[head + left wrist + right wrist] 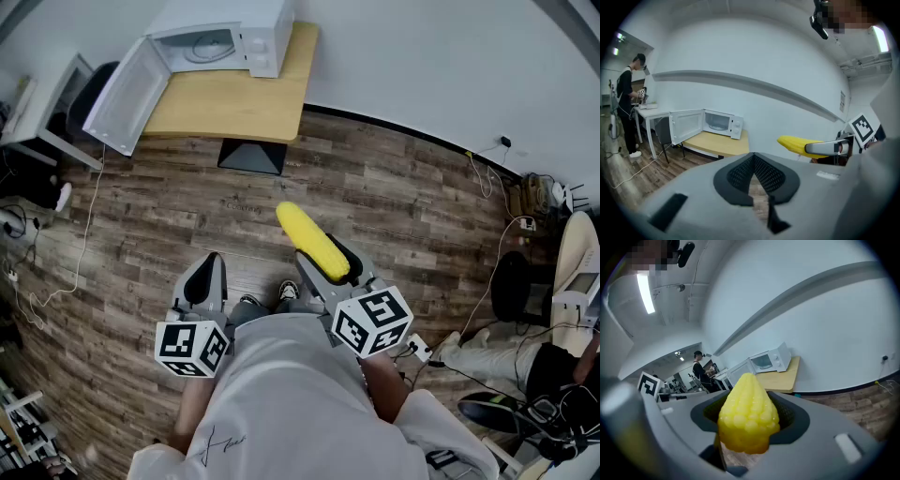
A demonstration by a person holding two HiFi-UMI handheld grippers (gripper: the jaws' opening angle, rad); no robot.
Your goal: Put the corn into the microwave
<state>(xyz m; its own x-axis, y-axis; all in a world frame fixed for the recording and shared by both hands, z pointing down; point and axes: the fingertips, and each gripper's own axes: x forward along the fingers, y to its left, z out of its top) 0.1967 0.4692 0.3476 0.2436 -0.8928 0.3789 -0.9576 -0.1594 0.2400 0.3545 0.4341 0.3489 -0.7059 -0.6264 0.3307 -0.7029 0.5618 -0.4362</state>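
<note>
Your right claw (326, 261) has hold of the corn (302, 232). Its two jaws stand wide apart and press on the near end of the corn, one from each side. The yellow tip of the corn sticks out past the jaws and points toward the microwave (225, 37). The corn is up in the air, well apart from the microwave. A wide strip of wooden floor (394, 206) lies between them.

Your left claw (210, 267) is closed. Its two dark pads meet at their tips and there is nothing between them. It hangs just beside your right claw, about as far from the microwave. It points toward the microwave too.

The microwave is white and sits on a light wooden table (234, 108), close to the wall. Its door (127, 94) is swung wide open, out past the edge of the table. Through the opening you can see the round glass plate (211, 44) inside. The knobs are on the side away from the door.

In your left claw's view, another person (629, 105) stands beyond the microwave's open door. That person is at a white table (649, 108) and is busy with something too small to make out.
</note>
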